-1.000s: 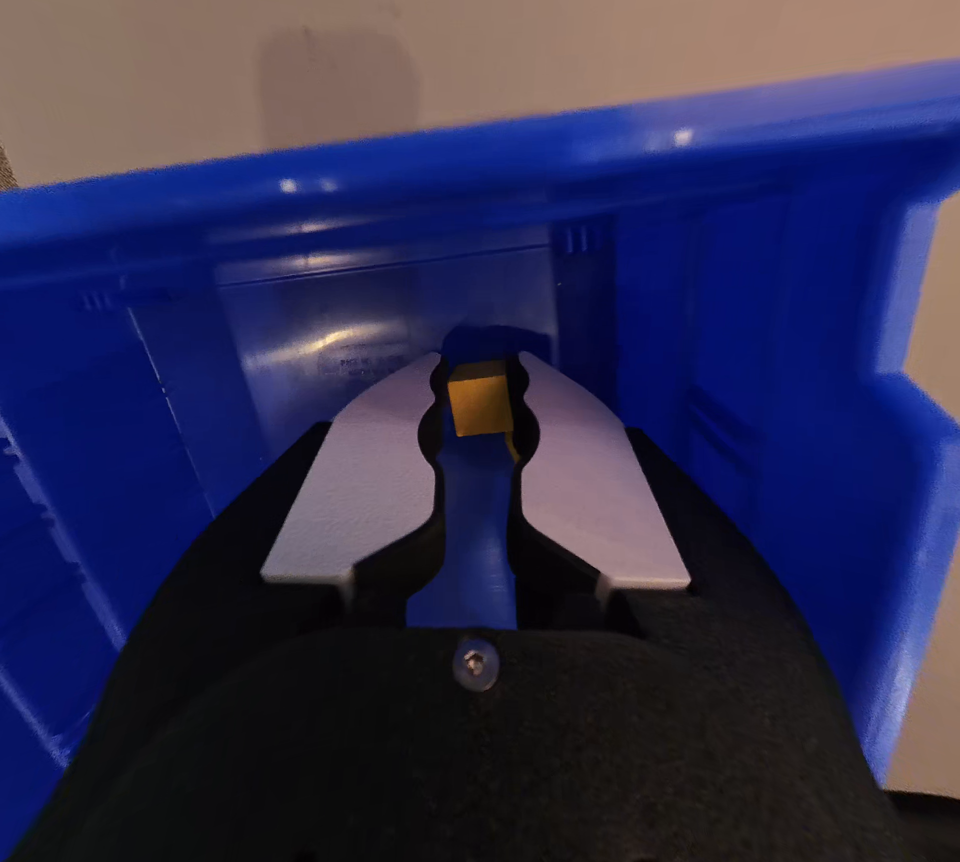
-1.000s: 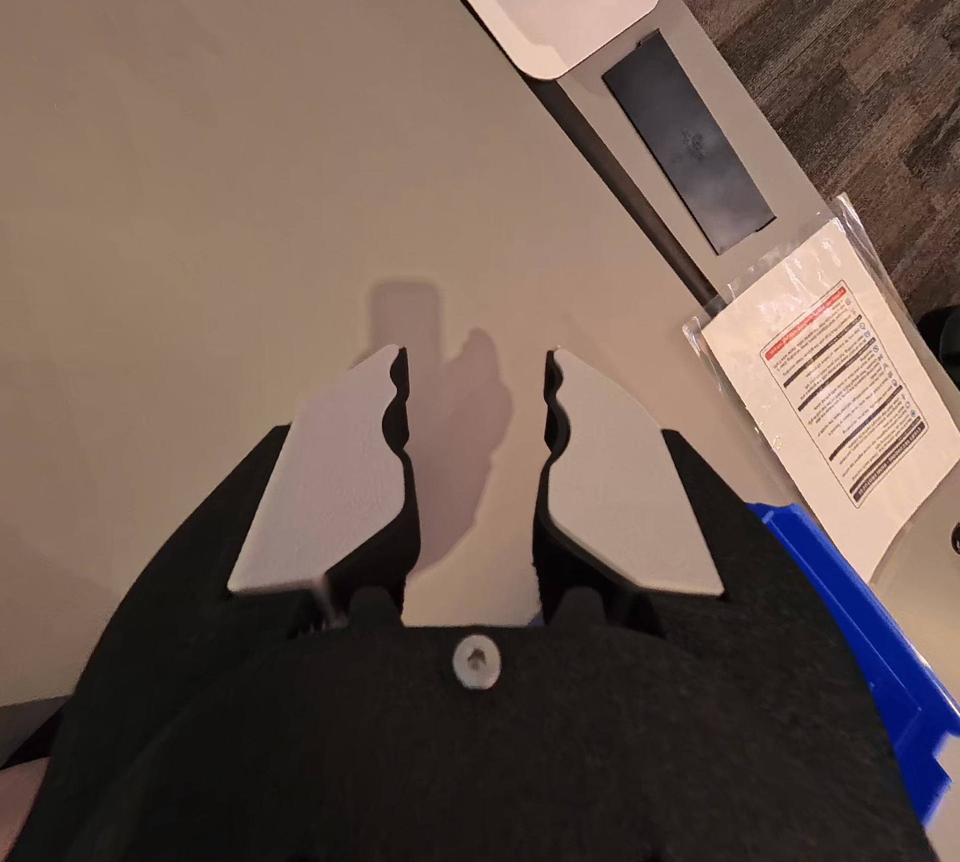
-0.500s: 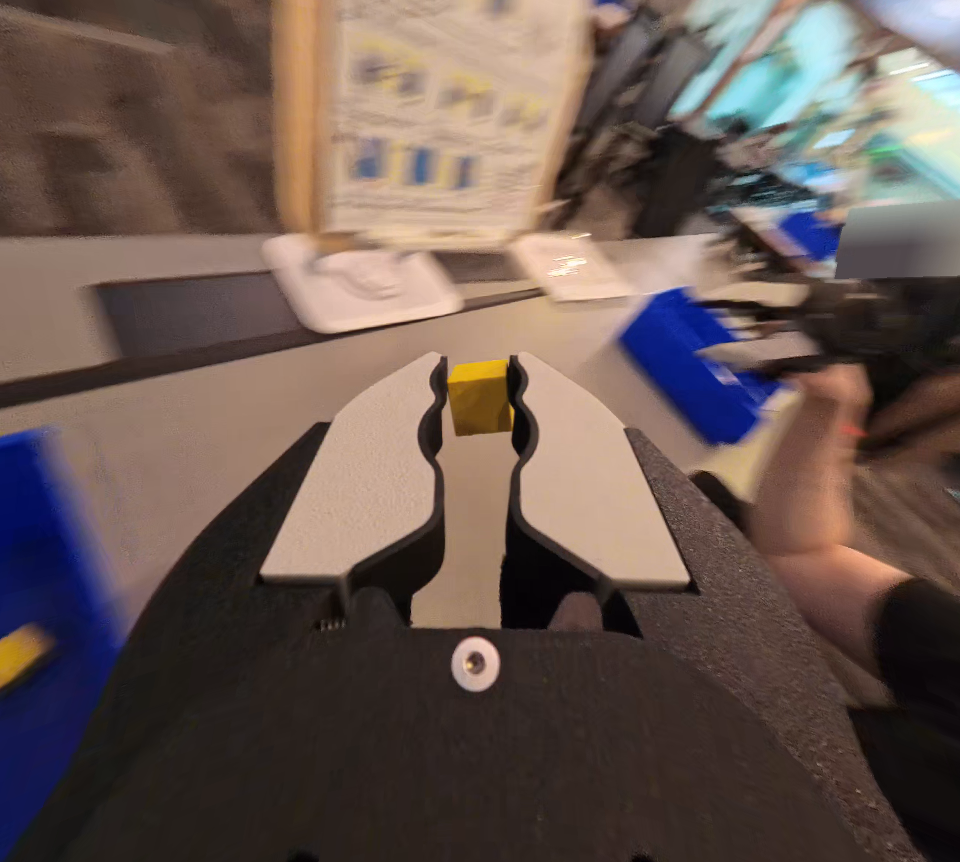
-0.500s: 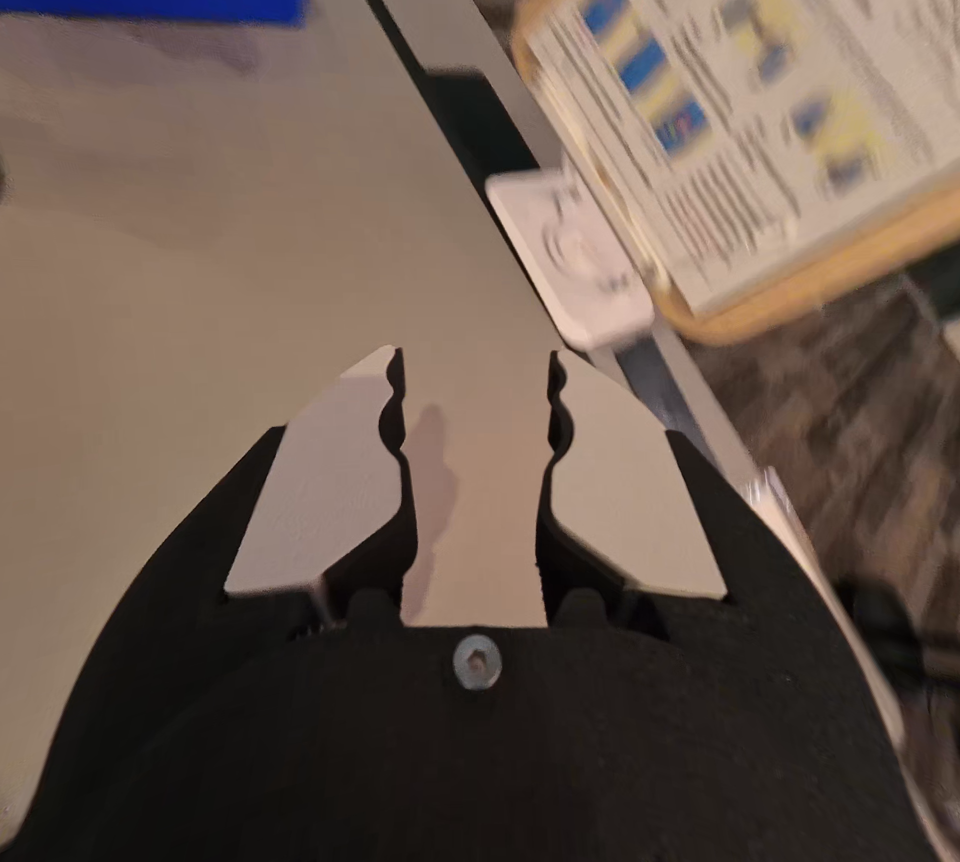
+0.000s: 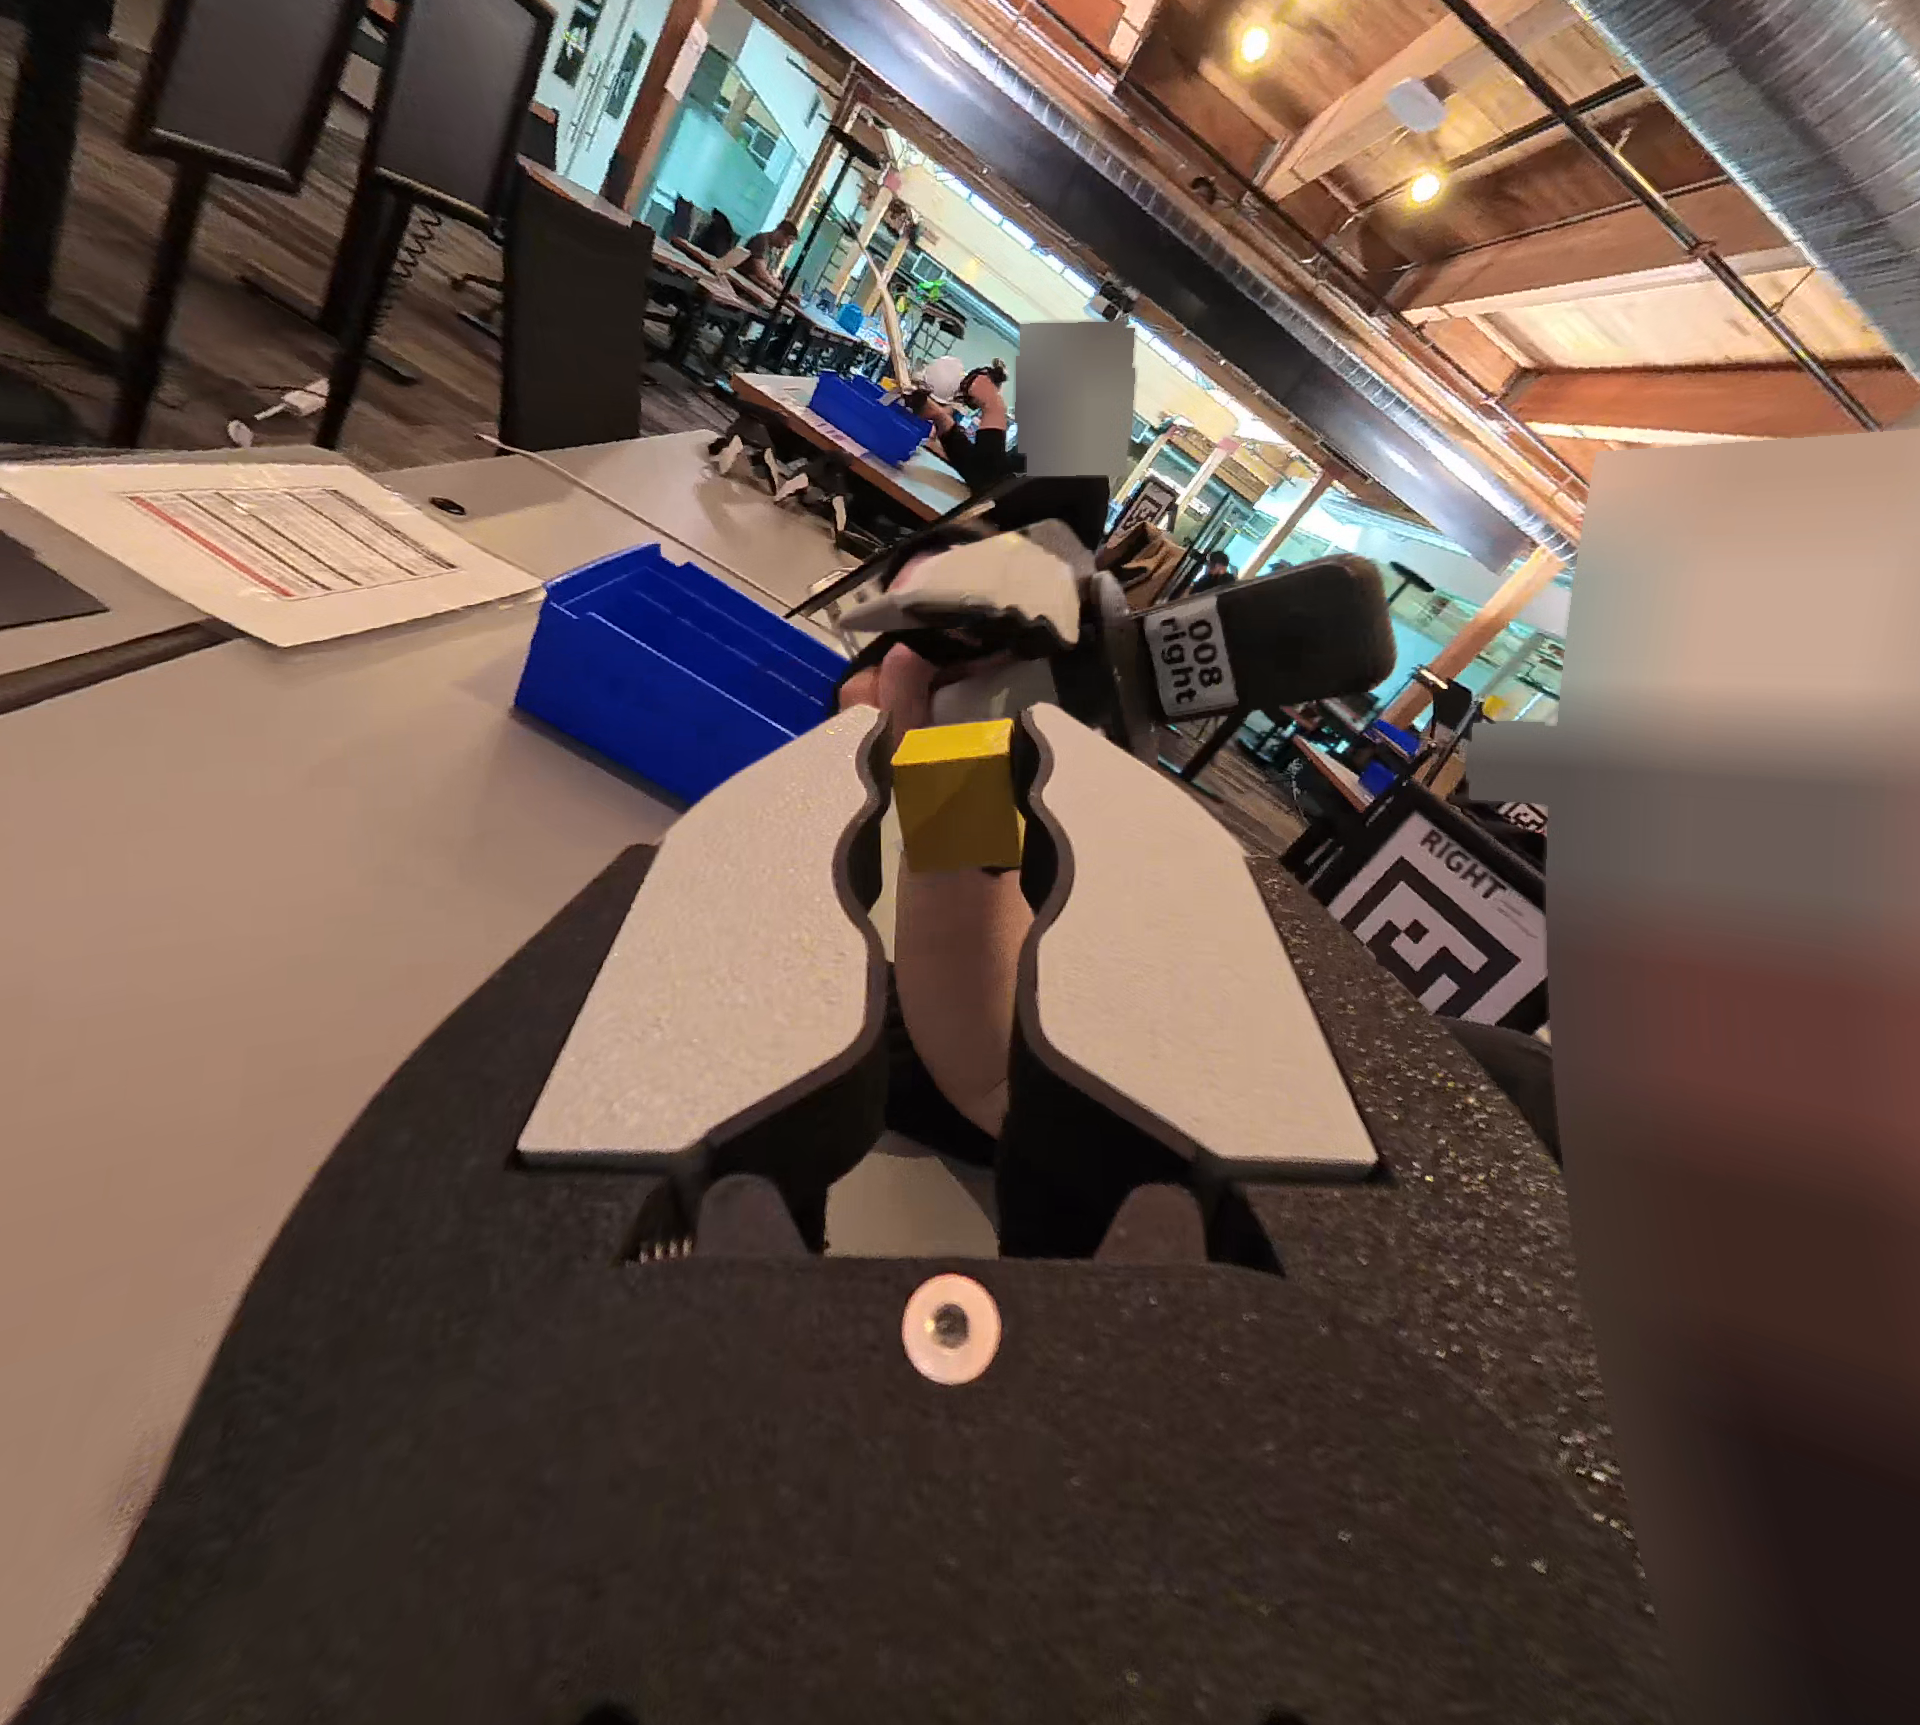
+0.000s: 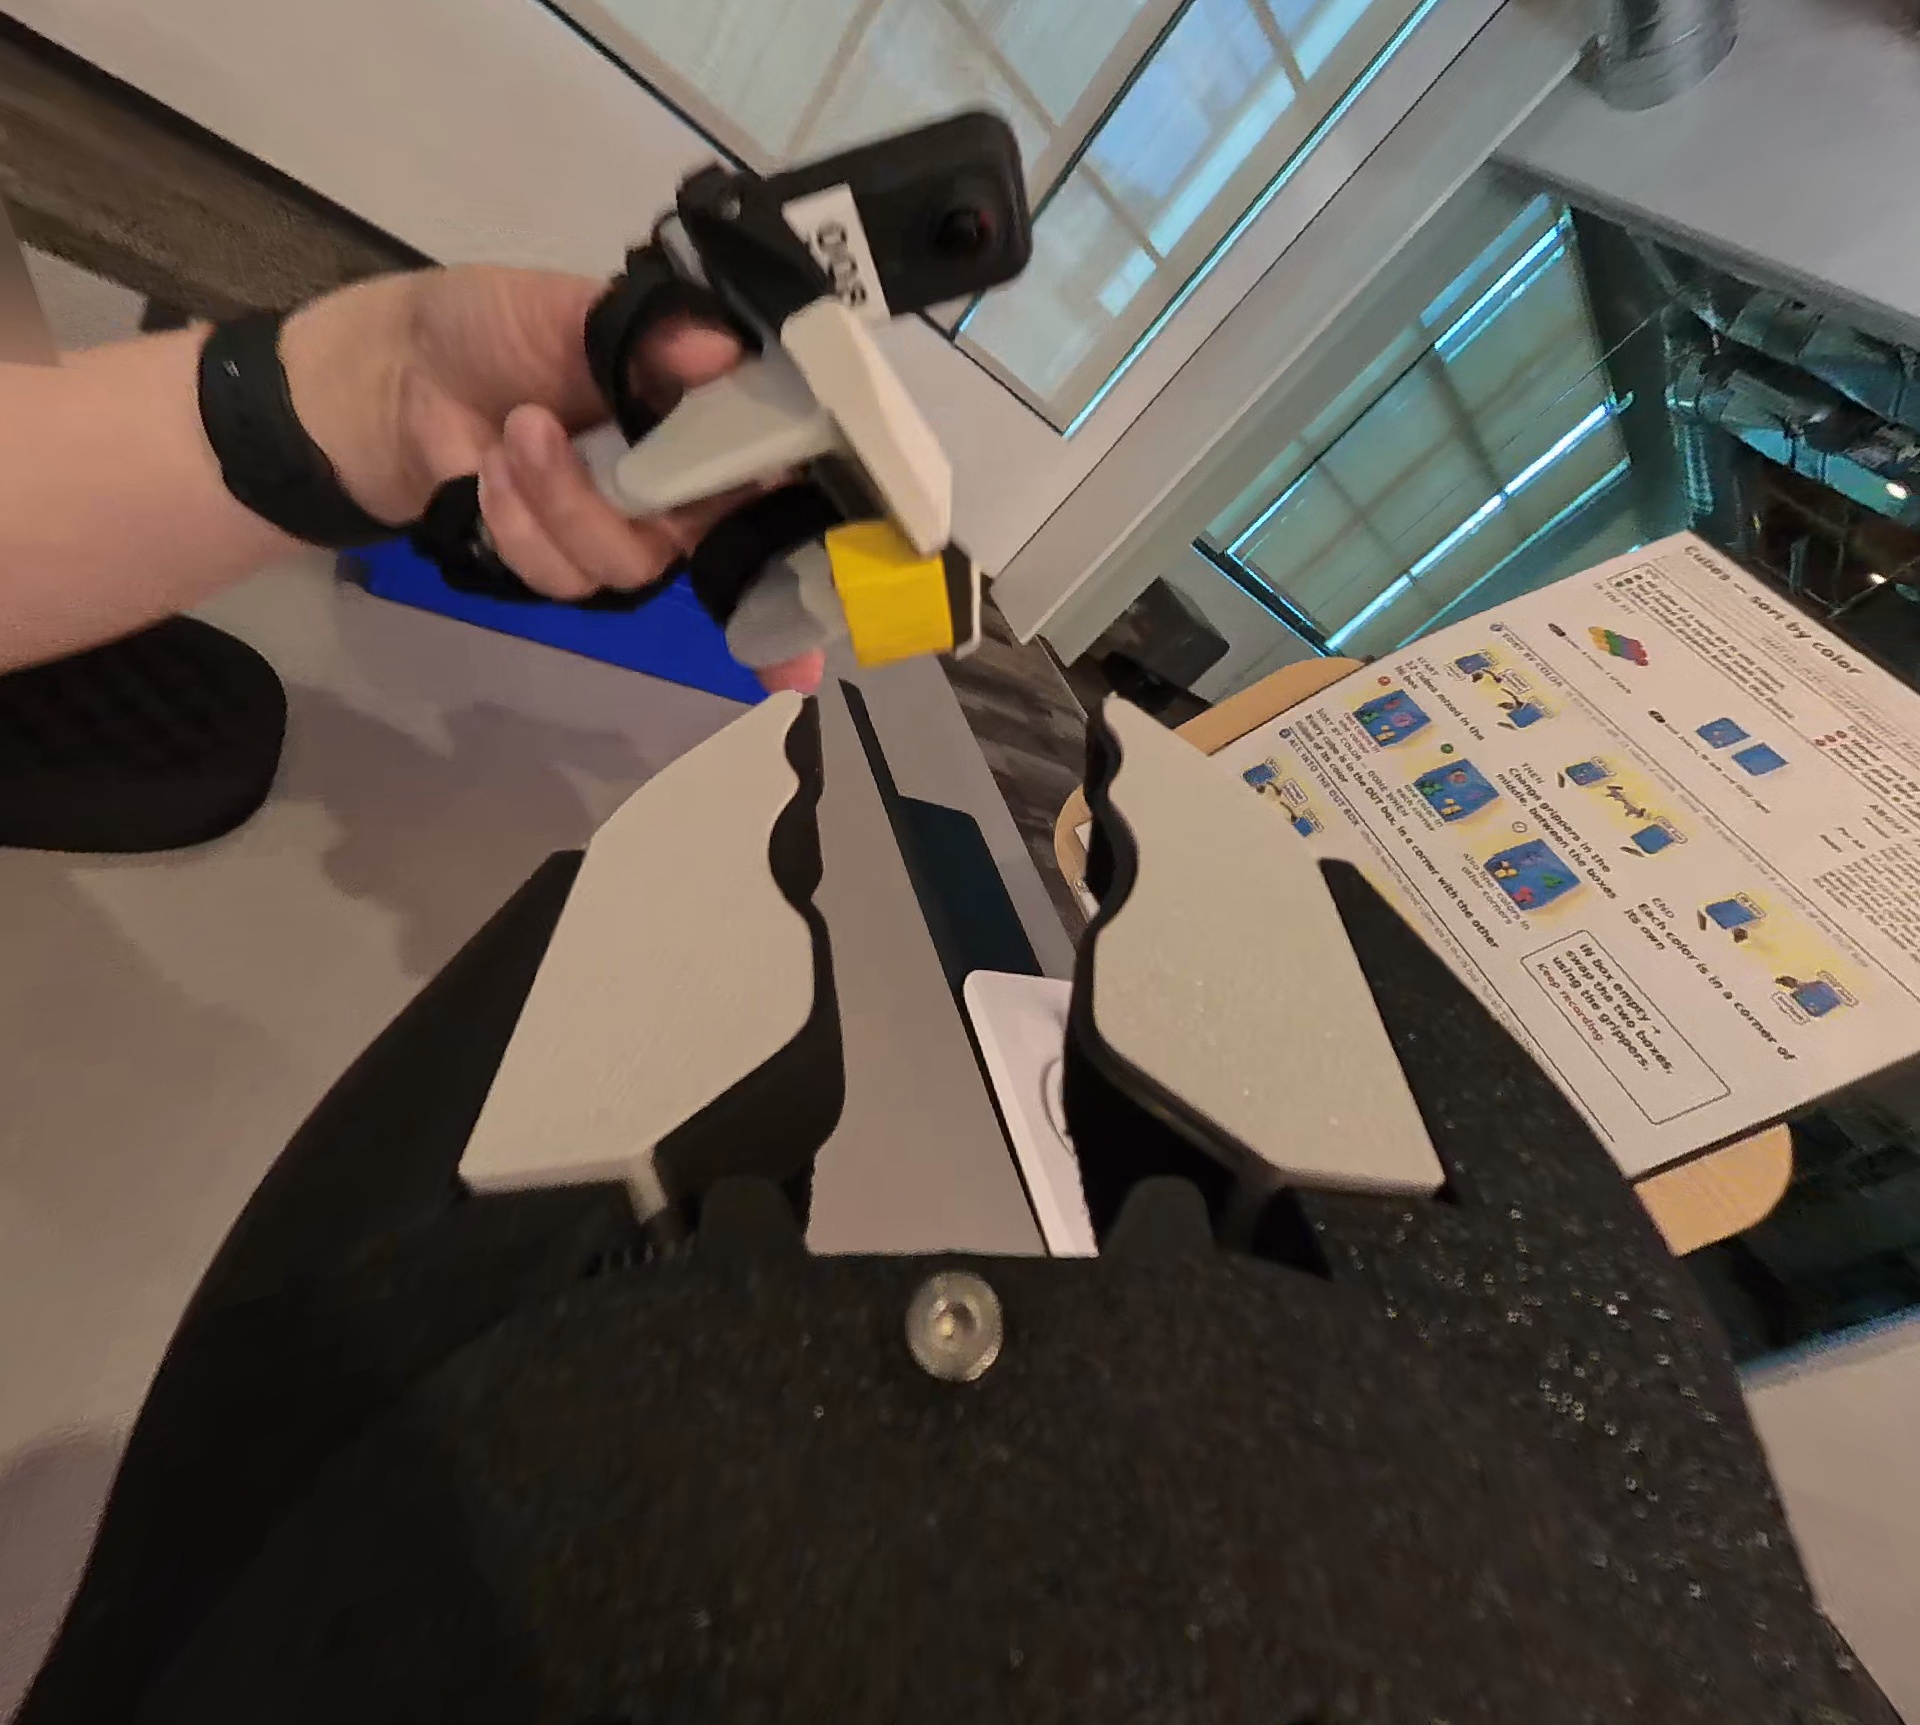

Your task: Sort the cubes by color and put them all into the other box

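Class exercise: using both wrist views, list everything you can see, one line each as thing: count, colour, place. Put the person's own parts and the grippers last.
Cube: one, yellow, between the left gripper's fingers, in the air.
Box: one shown whole, blue, on the table.
Table: one, grey, under both grippers.
Instruction sheet: one, white, on a wooden board beyond the table.
Laminated page: one, white, at the table's edge.
Hand: one, holding the left gripper.
Left gripper: shut on the cube.
Right gripper: open, empty.

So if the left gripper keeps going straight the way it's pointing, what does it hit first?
Probably the right gripper and the hand holding it, which sit directly beyond the yellow cube clamped in the left gripper. Depth is unclear. The blue box lies off to the left.
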`<action>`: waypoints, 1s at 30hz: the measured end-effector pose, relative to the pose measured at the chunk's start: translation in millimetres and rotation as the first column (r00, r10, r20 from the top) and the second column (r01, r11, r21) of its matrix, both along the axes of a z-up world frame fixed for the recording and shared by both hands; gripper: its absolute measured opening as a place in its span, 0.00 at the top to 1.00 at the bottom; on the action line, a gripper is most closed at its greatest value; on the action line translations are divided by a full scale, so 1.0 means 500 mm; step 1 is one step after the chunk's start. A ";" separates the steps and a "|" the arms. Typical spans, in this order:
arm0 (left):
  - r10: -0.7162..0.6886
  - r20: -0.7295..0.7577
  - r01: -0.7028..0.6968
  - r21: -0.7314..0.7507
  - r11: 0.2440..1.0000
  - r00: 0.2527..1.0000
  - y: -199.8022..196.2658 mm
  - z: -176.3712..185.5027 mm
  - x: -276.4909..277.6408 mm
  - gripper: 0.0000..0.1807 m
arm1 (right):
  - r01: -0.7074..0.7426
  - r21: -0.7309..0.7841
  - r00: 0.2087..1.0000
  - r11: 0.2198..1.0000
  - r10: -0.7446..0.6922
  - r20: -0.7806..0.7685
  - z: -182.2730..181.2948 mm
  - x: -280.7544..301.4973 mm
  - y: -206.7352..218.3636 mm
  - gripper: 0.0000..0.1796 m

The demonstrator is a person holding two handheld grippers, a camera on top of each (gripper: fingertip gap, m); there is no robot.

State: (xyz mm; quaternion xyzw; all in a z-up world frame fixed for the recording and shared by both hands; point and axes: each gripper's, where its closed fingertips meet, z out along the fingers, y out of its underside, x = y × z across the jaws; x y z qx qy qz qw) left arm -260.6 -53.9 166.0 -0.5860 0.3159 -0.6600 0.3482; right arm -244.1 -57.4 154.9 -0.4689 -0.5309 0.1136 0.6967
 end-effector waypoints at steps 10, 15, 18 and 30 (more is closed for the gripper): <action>-0.134 -0.019 0.134 -0.020 0.991 0.991 -0.028 -0.039 0.052 0.88 | -0.055 -0.003 0.995 0.998 0.055 0.078 -0.039 -0.028 -0.005 0.79; -0.152 -0.004 0.152 -0.033 0.988 0.988 -0.031 -0.034 0.047 0.88 | -0.043 0.044 0.995 0.998 0.039 0.087 -0.036 -0.035 -0.007 0.85; -0.164 -0.007 0.164 -0.015 0.986 0.986 -0.038 -0.033 0.045 0.86 | -0.067 0.015 0.995 0.998 0.066 0.079 -0.033 -0.027 -0.013 0.88; 0.186 0.014 -0.187 0.072 0.980 0.982 0.071 -0.006 -0.089 0.87 | 0.692 -0.397 0.715 0.603 -0.649 0.260 -0.107 0.579 0.035 0.88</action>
